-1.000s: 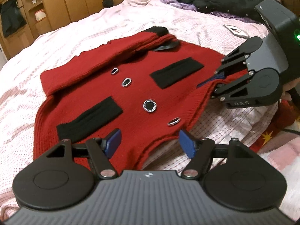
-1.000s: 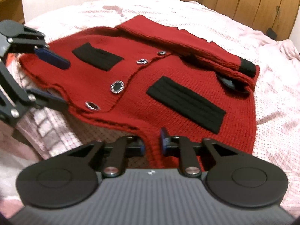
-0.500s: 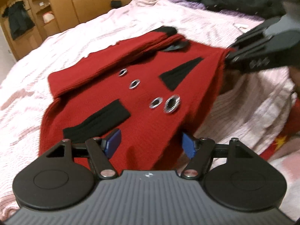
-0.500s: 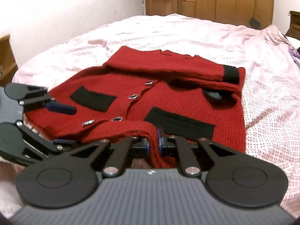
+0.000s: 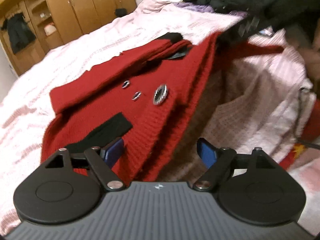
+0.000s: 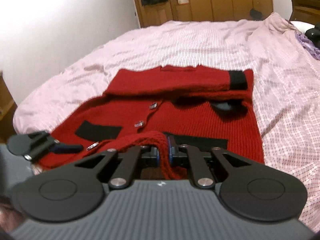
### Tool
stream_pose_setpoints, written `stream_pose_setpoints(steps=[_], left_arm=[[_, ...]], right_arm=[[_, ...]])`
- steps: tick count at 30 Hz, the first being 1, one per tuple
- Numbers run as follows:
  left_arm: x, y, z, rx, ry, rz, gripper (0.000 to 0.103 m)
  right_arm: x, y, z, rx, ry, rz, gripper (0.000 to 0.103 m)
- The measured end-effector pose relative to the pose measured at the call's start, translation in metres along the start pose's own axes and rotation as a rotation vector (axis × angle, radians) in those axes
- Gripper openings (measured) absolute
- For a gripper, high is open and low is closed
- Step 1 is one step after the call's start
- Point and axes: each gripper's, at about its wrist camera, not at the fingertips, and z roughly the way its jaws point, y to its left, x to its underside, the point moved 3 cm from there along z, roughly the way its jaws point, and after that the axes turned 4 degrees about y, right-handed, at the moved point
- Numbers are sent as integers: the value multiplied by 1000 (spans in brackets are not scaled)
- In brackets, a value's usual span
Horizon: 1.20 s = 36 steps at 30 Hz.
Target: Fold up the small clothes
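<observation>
Two tools: right tool (image 6: 163, 152) pinching ribbed red knit cardigan (image 6: 200, 118) hem; left tool (image 5: 160, 150) opening wide, pads clear of knit.

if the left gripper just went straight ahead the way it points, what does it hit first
Most likely the red cardigan: its lifted hem edge lies between the opening fingers of the left gripper. Depth is uncertain.

A home bedroom. A bed (image 6: 200, 44) under a pink quilt fills the room. Wooden wardrobes (image 6: 210, 0) line the far wall.

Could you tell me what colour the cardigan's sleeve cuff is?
Black cuff, clearest in the right wrist view.
</observation>
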Motion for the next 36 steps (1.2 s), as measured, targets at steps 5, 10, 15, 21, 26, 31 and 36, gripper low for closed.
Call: stream_pose_setpoints(steps=[5, 10, 15, 21, 26, 31, 36], left_arm=[[12, 20, 15, -195, 69, 5, 85], [33, 59, 16, -364, 119, -38, 85], [46, 91, 20, -353, 155, -145, 85], [49, 92, 17, -347, 125, -124, 85], [47, 82, 14, -336, 90, -78, 75], [40, 76, 8, -234, 70, -99, 16], [16, 95, -5, -196, 4, -195, 11]], right_arm=[[3, 1, -5, 26, -18, -38, 11], [25, 6, 2, 62, 48, -126, 11], [58, 12, 21, 187, 152, -258, 13], [77, 3, 20, 351, 164, -353, 33], [74, -14, 11, 356, 125, -271, 31], [62, -20, 1, 320, 46, -190, 10], [33, -22, -11, 322, -75, -152, 9]])
